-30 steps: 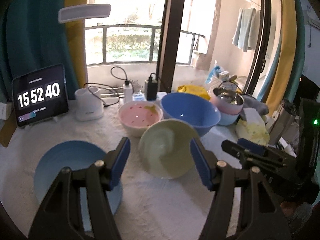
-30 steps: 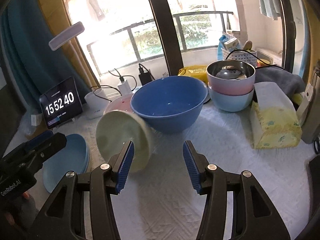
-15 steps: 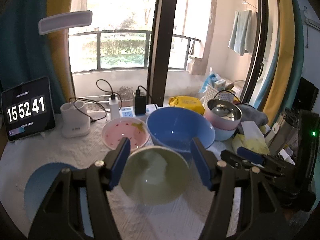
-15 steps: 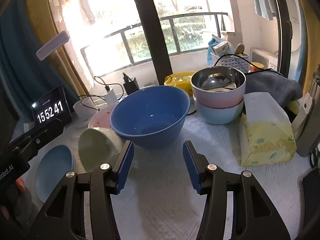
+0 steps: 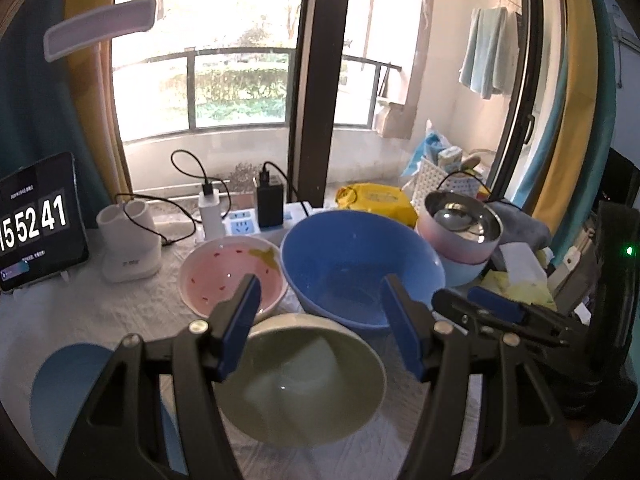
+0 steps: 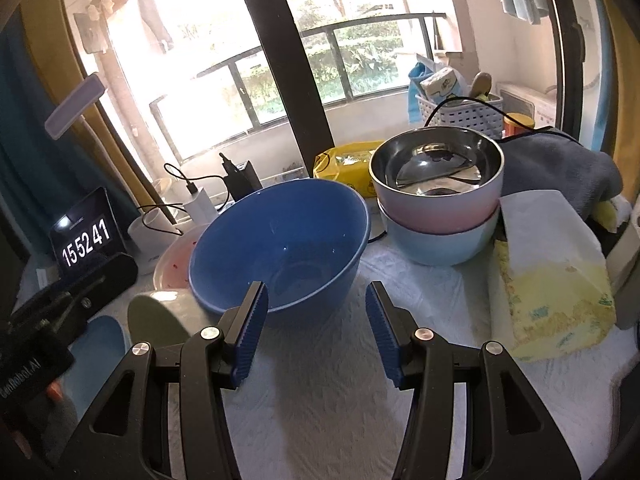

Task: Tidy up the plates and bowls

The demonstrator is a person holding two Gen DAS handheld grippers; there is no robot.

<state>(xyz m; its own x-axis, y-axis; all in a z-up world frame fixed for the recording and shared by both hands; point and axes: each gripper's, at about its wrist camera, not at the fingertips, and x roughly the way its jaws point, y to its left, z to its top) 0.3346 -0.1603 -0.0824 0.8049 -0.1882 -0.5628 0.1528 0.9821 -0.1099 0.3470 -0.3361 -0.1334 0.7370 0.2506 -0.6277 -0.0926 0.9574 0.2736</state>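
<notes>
My left gripper (image 5: 320, 320) jaws wide over pale green ceramic bowl (image 5: 300, 384), big blue plastic bowl (image 6: 280, 244) blocking twelve o'clock, my right gripper (image 6: 314, 332) wide, empty, bare white cloth (image 6: 320, 412) below.

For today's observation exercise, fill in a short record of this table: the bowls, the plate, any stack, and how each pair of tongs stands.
green bowl: nearest, below the left tongs, not gripped
big blue bowl: centre, just ahead of the right tongs
pink bowl: speckled, left of the big blue bowl
blue plate: flat on the cloth, far left
stack: steel-lined pink bowl nested in a pale blue bowl
left tongs: open, empty
right tongs: open, empty
clock tablet: far left
</notes>
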